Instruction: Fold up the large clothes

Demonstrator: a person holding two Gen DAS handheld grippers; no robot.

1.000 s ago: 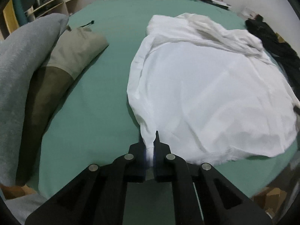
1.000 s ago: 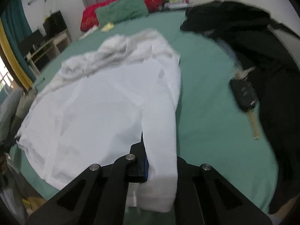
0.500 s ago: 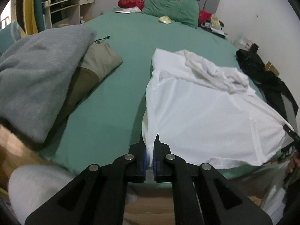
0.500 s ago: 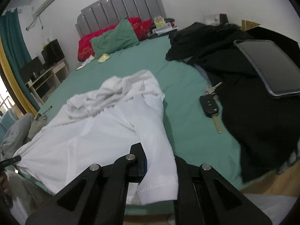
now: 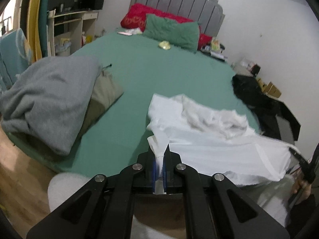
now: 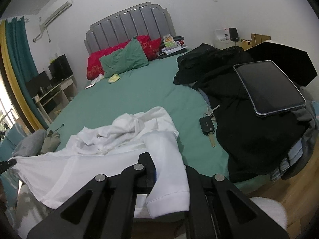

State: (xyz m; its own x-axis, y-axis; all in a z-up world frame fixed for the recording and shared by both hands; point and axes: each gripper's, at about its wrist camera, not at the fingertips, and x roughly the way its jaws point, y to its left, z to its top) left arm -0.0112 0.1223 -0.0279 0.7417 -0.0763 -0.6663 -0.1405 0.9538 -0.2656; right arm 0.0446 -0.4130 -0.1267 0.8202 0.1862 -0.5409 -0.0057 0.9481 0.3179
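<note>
A large white shirt point(image 5: 211, 145) lies on the green bed point(image 5: 155, 73), its near hem lifted off the mattress and stretched between my two grippers. My left gripper point(image 5: 159, 153) is shut on the hem's left corner, a strip of cloth pinched between its blue pads. In the right wrist view the same white shirt point(image 6: 119, 139) bunches at its far end, and a sleeve point(image 6: 169, 171) drapes over my right gripper point(image 6: 159, 167), which is shut on the cloth; its right finger is hidden under the sleeve. The right gripper's tip also shows at the left wrist view's right edge.
A grey sweater point(image 5: 49, 99) and an olive garment point(image 5: 103, 91) lie piled on the bed's left. Black clothes point(image 6: 239, 139) with a tablet point(image 6: 269, 85) on top sit on the right, a car key point(image 6: 207, 127) beside them. Pillows point(image 6: 123, 59) lie at the headboard. Wooden floor point(image 5: 18, 175) runs below the bed edge.
Both grippers have risen and pulled back from the bed with the shirt's hem in them. The hem came off the mattress and the cloth stretched taut toward me.
</note>
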